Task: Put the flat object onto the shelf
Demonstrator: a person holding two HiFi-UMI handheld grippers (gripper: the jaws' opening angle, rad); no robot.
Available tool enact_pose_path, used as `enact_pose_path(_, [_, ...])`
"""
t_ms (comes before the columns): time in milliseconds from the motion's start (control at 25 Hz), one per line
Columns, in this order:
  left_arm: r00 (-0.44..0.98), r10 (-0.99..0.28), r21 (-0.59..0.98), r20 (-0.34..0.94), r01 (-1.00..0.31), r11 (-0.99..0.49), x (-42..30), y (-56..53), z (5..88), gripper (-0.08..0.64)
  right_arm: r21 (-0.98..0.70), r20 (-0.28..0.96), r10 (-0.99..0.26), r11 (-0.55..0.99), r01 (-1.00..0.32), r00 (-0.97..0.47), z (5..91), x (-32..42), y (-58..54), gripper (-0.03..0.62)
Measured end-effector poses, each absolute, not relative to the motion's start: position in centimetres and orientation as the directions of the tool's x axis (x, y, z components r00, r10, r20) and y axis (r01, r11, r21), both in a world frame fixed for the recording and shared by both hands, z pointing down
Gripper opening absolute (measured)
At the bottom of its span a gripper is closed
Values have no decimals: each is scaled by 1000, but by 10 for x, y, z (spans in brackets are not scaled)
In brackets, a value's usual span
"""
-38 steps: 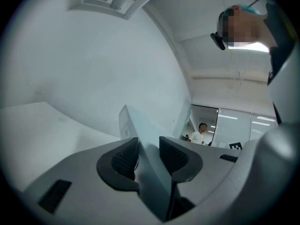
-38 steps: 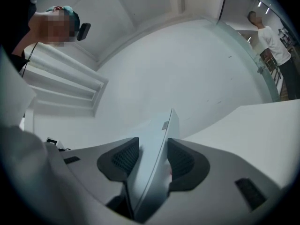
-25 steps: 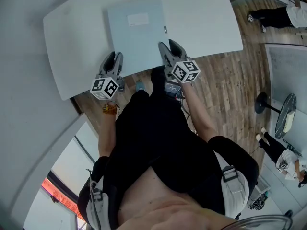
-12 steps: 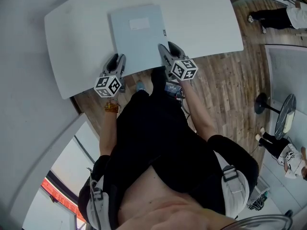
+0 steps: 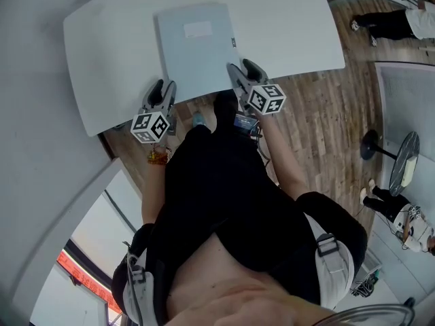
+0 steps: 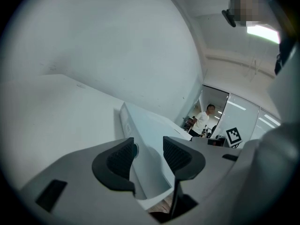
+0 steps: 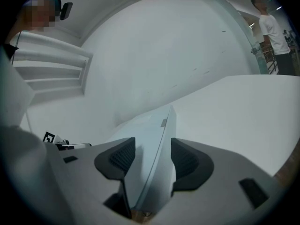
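Since the flat object (image 5: 194,49) lies on the white table (image 5: 285,26) w/ its near edge about level w/ the table's edge, head view puts the left gripper (image 5: 162,90) at its near-left corner and the right gripper (image 5: 242,70) at its near-right corner, both right at the rim. Left gripper view: fingers (image 6: 119,161) look closed on that corner, pads on both faces, only a shallow bite. Right gripper view: fingers (image 7: 187,163) likewise clamped on the other corner, the object's edge running up btwn them. Stepped white ledges (image 7: 51,64) upper left may be the shelf, can't tell. Risks, imo: such shallow corner grips could let the object slip or pivot on the lift. Uneven height btwn the two sides would twist it. Its far edge could drag on the table or catch a shelf lip.
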State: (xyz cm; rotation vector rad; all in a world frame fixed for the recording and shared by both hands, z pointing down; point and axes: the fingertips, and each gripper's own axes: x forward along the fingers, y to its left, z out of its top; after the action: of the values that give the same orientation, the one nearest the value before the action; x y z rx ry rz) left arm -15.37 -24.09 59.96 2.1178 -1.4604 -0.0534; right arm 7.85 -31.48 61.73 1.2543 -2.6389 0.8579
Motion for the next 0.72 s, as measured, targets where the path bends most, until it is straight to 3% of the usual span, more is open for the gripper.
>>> enact_pose_path(720, [445, -827, 476, 342, -841, -256, -136, -222, 614, 153, -441, 420, -621, 497, -747, -662, 630, 73, -285, 225])
